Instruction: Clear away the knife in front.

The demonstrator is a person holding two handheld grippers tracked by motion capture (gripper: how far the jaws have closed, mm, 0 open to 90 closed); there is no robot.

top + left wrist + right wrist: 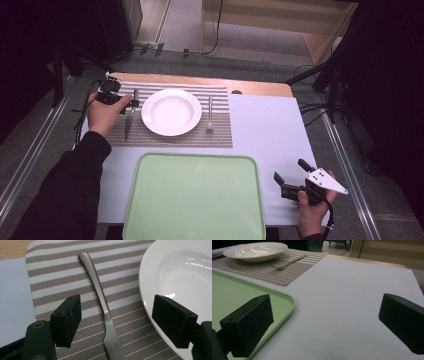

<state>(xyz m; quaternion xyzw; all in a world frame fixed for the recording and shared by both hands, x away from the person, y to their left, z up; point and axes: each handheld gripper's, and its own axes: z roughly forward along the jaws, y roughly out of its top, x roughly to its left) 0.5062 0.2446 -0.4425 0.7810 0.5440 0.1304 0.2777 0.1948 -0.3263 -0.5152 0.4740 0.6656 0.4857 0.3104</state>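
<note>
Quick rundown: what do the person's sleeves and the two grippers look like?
Black long sleeve on the left arm. Left gripper is black with a black cable; its pads are blocky, screw-holed. Right gripper is black too, topped by a grey three-cornered plate with small dark holes.

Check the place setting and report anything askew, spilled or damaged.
Nothing stands out. The plate sits centred on the striped placemat, knife to its left and fork to its right, both roughly parallel. The green tray is bare and clean.

The right gripper has its jaws wide apart over bare pale table. A green tray fills the left; at upper left a white bowl, and apparently a fork, rest on a striped placemat.
</note>
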